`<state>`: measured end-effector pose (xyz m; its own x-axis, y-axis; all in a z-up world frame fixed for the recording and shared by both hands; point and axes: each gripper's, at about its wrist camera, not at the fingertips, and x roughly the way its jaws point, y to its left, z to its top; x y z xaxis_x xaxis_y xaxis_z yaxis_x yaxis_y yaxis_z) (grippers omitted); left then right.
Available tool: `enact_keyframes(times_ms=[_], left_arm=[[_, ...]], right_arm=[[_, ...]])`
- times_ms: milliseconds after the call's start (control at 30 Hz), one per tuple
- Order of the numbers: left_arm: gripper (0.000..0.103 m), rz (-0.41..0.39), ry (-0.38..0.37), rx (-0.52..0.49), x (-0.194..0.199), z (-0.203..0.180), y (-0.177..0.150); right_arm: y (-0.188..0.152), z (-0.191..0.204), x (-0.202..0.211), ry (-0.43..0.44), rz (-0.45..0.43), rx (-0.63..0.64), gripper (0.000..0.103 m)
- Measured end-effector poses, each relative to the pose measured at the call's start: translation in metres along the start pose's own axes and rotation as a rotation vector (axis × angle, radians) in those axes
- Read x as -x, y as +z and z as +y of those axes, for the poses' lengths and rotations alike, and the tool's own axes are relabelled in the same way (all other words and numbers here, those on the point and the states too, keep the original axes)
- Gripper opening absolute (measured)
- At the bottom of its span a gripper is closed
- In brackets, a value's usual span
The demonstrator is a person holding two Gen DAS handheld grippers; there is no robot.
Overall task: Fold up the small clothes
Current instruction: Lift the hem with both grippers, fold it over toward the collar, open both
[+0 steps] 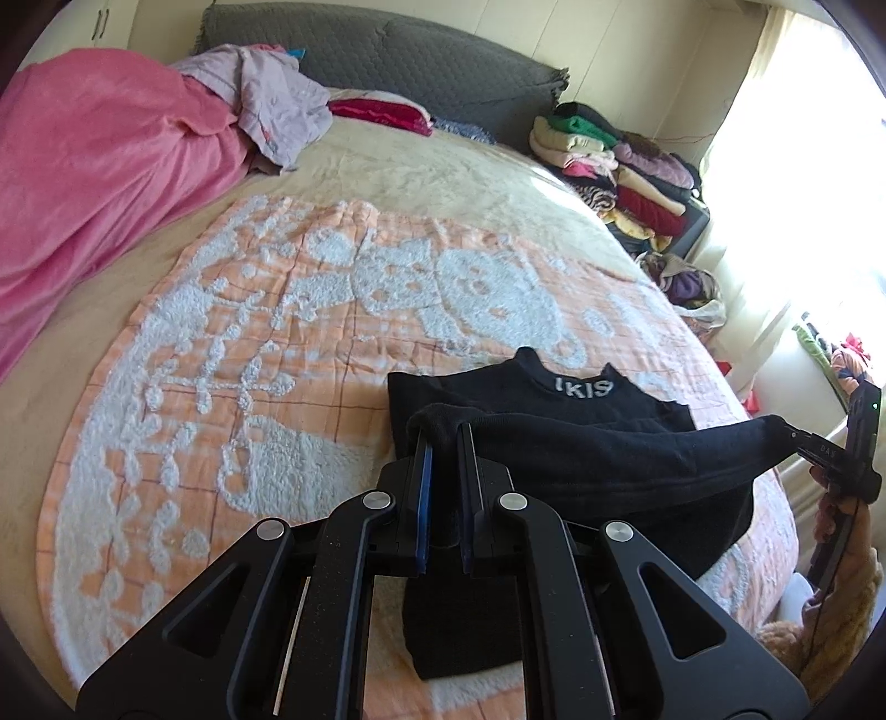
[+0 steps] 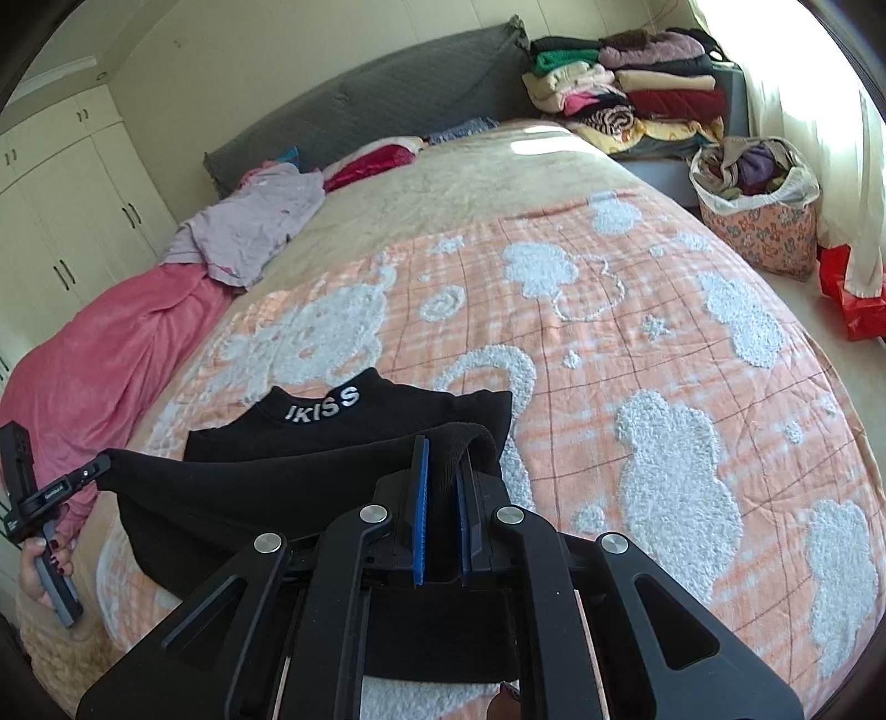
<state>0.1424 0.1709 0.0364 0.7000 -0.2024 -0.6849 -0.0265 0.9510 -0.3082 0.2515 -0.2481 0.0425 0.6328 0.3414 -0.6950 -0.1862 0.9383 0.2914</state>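
Observation:
A small black top [image 1: 603,454] with white "IKISS" lettering on its collar lies on the orange and white blanket [image 1: 249,354] at the near edge of the bed. My left gripper [image 1: 443,432] is shut on one corner of its lower hem. My right gripper [image 2: 443,448] is shut on the other corner. The hem is lifted and stretched between them above the top's body [image 2: 310,487]. The collar end rests flat on the blanket [image 2: 637,343]. Each gripper shows at the edge of the other's view, the right one [image 1: 797,437] and the left one [image 2: 97,465].
A pink blanket [image 1: 94,183] and a lilac garment [image 1: 271,105] lie at the far left of the bed. Stacks of folded clothes [image 2: 631,94] stand by the grey headboard [image 1: 387,50]. A floral bag of clothes [image 2: 758,216] stands on the floor at right.

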Motion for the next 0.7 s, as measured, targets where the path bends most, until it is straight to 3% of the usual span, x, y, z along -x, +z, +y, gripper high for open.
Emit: enact_keyframes(times_ms=[500,567,633,700], left_arm=[[0.004,0.031,0.075,-0.050,-0.038,0.002,-0.009],[0.006,0.029,0.078,-0.053,-0.038,0.002,-0.009],[0.006,0.028,0.083,-0.058,-0.040,0.002,-0.009],[0.006,0.030,0.096,-0.062,-0.042,0.002,-0.010]], right_arm=[[-0.008,-0.011,-0.037,-0.051,0.043,-0.025,0.008],[-0.009,-0.011,-0.037,-0.066,0.034,-0.027,0.015],[-0.011,-0.012,-0.035,-0.102,0.018,-0.015,0.028],[-0.011,-0.014,-0.033,-0.111,0.007,-0.019,0.028]])
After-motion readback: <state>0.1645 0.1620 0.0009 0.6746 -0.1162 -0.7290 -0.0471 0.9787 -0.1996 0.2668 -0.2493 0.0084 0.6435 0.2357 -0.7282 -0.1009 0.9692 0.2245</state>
